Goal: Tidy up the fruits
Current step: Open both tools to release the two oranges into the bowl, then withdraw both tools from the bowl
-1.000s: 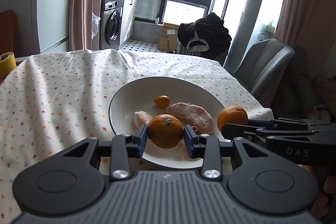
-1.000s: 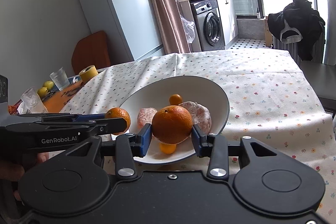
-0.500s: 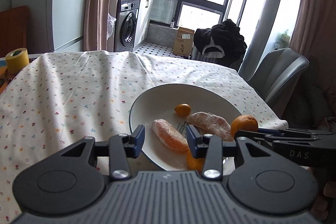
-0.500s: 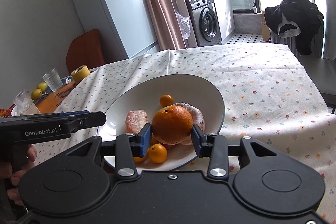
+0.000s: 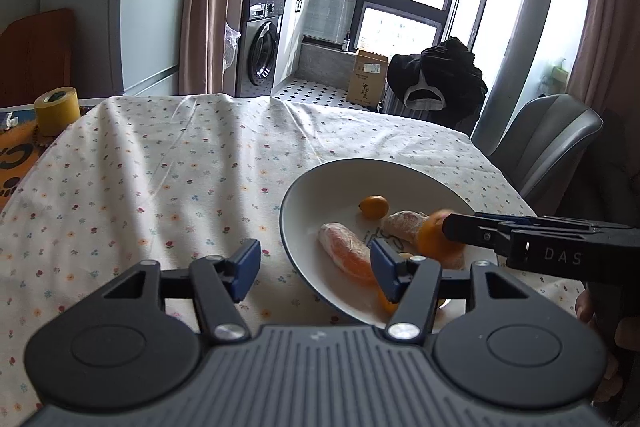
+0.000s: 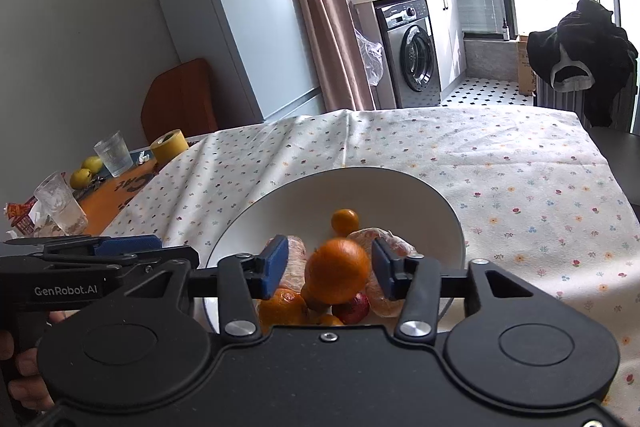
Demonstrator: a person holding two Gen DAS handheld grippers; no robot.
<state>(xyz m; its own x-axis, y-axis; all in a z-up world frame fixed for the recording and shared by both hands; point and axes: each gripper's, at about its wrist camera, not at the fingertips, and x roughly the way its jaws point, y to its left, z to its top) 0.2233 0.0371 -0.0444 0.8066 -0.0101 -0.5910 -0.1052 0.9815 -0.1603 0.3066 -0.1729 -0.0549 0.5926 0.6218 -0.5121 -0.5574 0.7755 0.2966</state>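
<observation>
- Right tool (image 6: 330,273): spread wide, pads clear of the orange (image 6: 337,275), which sits blurred over the bowl (image 6: 440,203), apparently just released.
- Left tool (image 5: 316,273): wide apart, holding nothing, above the surface beside the bowl.
- Next: fetch another loose fruit.

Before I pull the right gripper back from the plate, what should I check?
1. Right gripper open, with a gap between each pad and the orange: ok.
2. Orange over the plate, not the tablecloth: ok.
3. Orange at rest: cannot tell, it looks blurred.
4. Pile under the orange steady: cannot tell.
5. Left gripper open and empty: ok.
</observation>
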